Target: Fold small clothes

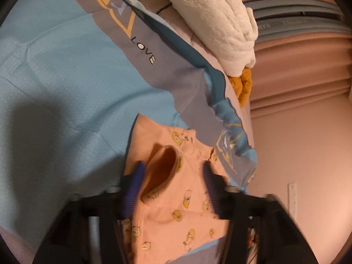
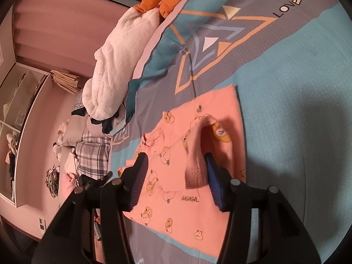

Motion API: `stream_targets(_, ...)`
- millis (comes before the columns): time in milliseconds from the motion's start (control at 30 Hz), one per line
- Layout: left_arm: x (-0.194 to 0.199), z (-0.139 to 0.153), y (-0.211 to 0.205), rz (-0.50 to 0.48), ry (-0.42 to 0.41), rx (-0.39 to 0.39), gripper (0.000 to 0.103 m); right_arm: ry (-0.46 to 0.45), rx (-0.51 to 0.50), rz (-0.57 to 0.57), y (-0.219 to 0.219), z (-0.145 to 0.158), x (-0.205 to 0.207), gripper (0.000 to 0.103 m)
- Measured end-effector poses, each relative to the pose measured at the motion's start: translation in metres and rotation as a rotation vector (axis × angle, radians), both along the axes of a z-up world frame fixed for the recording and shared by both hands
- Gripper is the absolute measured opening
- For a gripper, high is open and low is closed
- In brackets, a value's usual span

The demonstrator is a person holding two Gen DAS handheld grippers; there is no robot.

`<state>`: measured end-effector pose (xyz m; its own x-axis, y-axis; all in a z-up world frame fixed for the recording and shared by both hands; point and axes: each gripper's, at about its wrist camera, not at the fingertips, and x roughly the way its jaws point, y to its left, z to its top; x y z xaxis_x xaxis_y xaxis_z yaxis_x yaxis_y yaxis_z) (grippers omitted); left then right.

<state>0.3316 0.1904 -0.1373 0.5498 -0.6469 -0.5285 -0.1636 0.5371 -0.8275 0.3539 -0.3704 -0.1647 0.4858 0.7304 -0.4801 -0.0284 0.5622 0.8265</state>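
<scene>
A small pink garment with yellow cartoon prints (image 1: 176, 198) lies on the blue and grey bedspread (image 1: 55, 88). In the left wrist view my left gripper (image 1: 172, 169) is open, its blue pads straddling a raised loop of the fabric (image 1: 165, 165). In the right wrist view the same garment (image 2: 187, 176) lies flat with a raised fold (image 2: 198, 154) near the right pad. My right gripper (image 2: 175, 165) is open over the garment, jaws wide apart, holding nothing.
A white plush toy with orange feet (image 1: 215, 22) lies along the bed's edge; it also shows in the right wrist view (image 2: 114, 66). Beyond the bed are a pink wall (image 1: 308, 154), a plaid pillow (image 2: 94, 156), clutter and shelves (image 2: 17, 110).
</scene>
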Motion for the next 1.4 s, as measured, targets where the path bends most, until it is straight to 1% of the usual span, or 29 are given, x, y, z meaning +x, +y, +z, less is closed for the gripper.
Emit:
stream_targets(200,0.003,0.002,-0.007,-0.022,-0.016,0.006,0.057,0.006,-0.003,0.008,0.005,-0.002,0.001,0.053)
stream_targets(300,0.007,0.005,-0.013,-0.059,-0.032,-0.001,0.057,0.002,0.003,0.027,0.007,-0.003,0.001,0.053)
stream_targets(400,0.014,0.000,-0.020,-0.105,-0.008,0.008,0.057,0.002,0.004,0.053,0.011,-0.005,0.003,0.053)
stream_targets(467,0.016,-0.005,-0.023,-0.131,0.007,-0.002,0.057,0.008,-0.003,0.065,0.013,-0.006,0.003,0.053)
stream_targets(500,0.016,-0.007,-0.024,-0.146,0.008,-0.014,0.057,0.011,-0.003,0.074,0.015,-0.007,0.003,0.053)
stream_targets(533,0.014,-0.008,-0.025,-0.156,0.002,-0.026,0.056,0.010,-0.008,0.081,0.016,-0.007,0.003,0.047)
stream_targets(567,0.013,-0.009,-0.025,-0.159,0.000,-0.047,0.048,0.008,-0.018,0.086,0.017,-0.007,0.003,0.041)
stream_targets(600,0.012,-0.010,-0.024,-0.163,0.007,-0.071,0.026,0.008,-0.053,0.091,0.019,-0.006,0.004,0.021)
stream_targets(633,0.013,-0.012,-0.025,-0.168,0.025,-0.094,0.013,0.012,-0.096,0.098,0.022,-0.005,0.005,0.006)
stream_targets(667,0.014,-0.013,-0.025,-0.159,0.045,-0.087,0.001,0.021,-0.118,0.101,0.023,-0.006,0.007,0.006)
stream_targets(733,0.016,-0.011,-0.023,-0.109,0.060,-0.087,0.000,0.043,-0.148,0.104,0.027,-0.008,0.012,0.006)
stream_targets(767,0.016,-0.011,-0.020,-0.075,0.060,-0.129,0.000,0.060,-0.129,0.098,0.027,-0.008,0.017,0.006)
stream_targets(833,0.018,-0.012,-0.012,0.006,0.054,-0.226,0.000,0.090,-0.036,0.069,0.025,-0.009,0.026,0.006)
stream_targets(867,0.021,-0.014,-0.005,0.068,0.047,-0.290,0.000,0.099,0.007,0.040,0.022,-0.008,0.032,0.006)
stream_targets(900,0.023,-0.015,-0.002,0.108,0.048,-0.328,0.000,0.104,0.049,0.010,0.020,-0.007,0.039,0.006)
stream_targets(933,0.028,-0.019,0.002,0.158,0.054,-0.372,0.000,0.103,0.077,-0.012,0.018,-0.007,0.044,0.006)
stream_targets(967,0.032,-0.021,0.004,0.192,0.064,-0.389,0.000,0.103,0.133,-0.061,0.015,-0.007,0.055,0.007)
stream_targets(1000,0.037,-0.026,0.007,0.234,0.090,-0.403,0.001,0.114,0.173,-0.104,0.013,-0.009,0.063,0.010)
stream_targets(1033,0.042,-0.033,0.007,0.259,0.124,-0.417,0.001,0.132,0.188,-0.152,0.011,-0.012,0.070,0.015)
stream_targets(1067,0.047,-0.038,0.007,0.265,0.165,-0.404,0.001,0.156,0.180,-0.197,0.008,-0.015,0.076,0.024)
stream_targets(1100,0.048,-0.040,0.008,0.279,0.196,-0.378,0.001,0.177,0.165,-0.225,0.006,-0.016,0.080,0.047)
stream_targets(1133,0.047,-0.042,0.011,0.301,0.211,-0.361,0.002,0.180,0.155,-0.258,0.003,-0.017,0.081,0.057)
stream_targets(1167,0.045,-0.042,0.015,0.317,0.199,-0.364,0.008,0.164,0.155,-0.274,0.001,-0.017,0.080,0.057)
stream_targets(1200,0.042,-0.041,0.019,0.319,0.195,-0.364,0.034,0.134,0.148,-0.288,-0.003,-0.014,0.077,0.057)
stream_targets(1233,0.039,-0.041,0.024,0.317,0.200,-0.367,0.050,0.118,0.138,-0.286,-0.006,-0.011,0.074,0.057)
stream_targets(1267,0.035,-0.038,0.032,0.330,0.184,-0.386,0.071,0.099,0.118,-0.281,-0.008,-0.007,0.070,0.057)
stream_targets(1300,0.031,-0.034,0.039,0.350,0.155,-0.394,0.071,0.077,0.096,-0.271,-0.009,-0.003,0.067,0.057)
stream_targets(1333,0.026,-0.025,0.047,0.365,0.119,-0.370,0.071,0.048,0.059,-0.255,-0.010,0.003,0.062,0.057)
stream_targets(1400,0.021,-0.007,0.054,0.333,0.076,-0.275,0.071,0.009,0.001,-0.212,-0.010,0.013,0.055,0.056)
